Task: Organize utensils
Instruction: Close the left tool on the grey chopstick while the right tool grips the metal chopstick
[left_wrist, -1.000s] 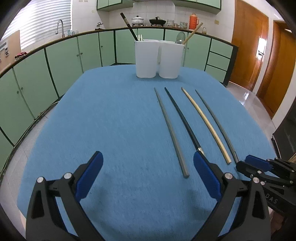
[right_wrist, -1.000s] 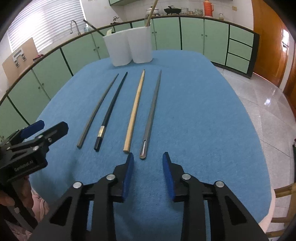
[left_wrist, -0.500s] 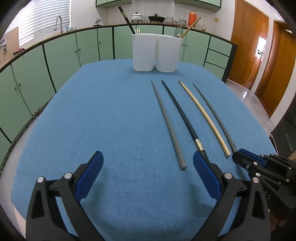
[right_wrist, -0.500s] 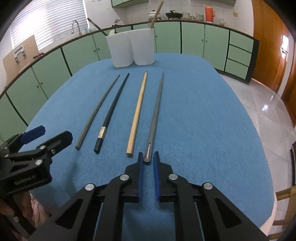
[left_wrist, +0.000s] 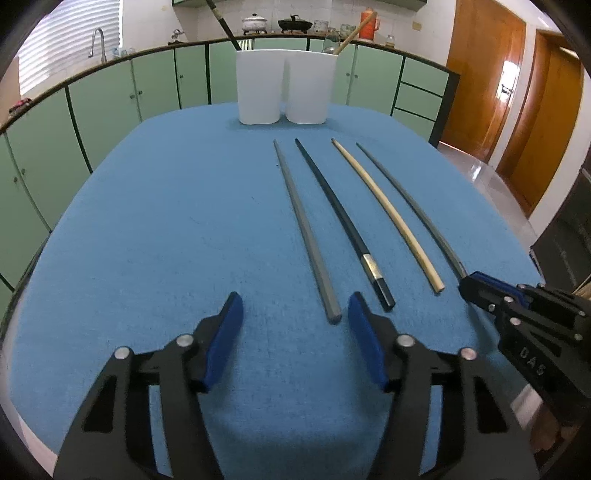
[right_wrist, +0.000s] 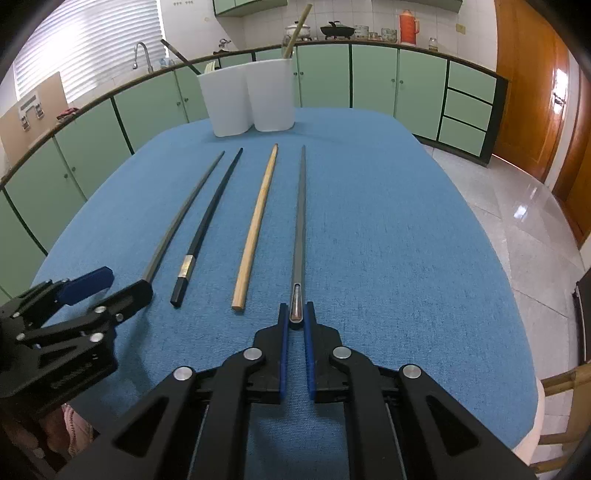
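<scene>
Four chopsticks lie side by side on the blue table cloth (left_wrist: 147, 229). My right gripper (right_wrist: 296, 315) is shut on the near end of the rightmost grey chopstick (right_wrist: 300, 221), which still lies on the cloth. To its left lie a wooden chopstick (right_wrist: 255, 229), a black chopstick with a silver band (right_wrist: 207, 229) and a grey chopstick (right_wrist: 177, 221). My left gripper (left_wrist: 293, 306) is open, its jaws on either side of the near end of that leftmost grey chopstick (left_wrist: 304, 232). The white two-part utensil holder (left_wrist: 286, 90) stands at the far edge, some utensils in it.
Green cabinets (left_wrist: 110, 96) and a counter with a sink tap (left_wrist: 96, 40) curve behind the table. Wooden doors (left_wrist: 517, 92) stand at the right. A chair (right_wrist: 561, 406) stands by the table's right edge. The left half of the cloth carries nothing.
My right gripper moved forward and closed on the rightmost grey chopstick's end. My left gripper moved right and forward and narrowed around the leftmost grey chopstick's end.
</scene>
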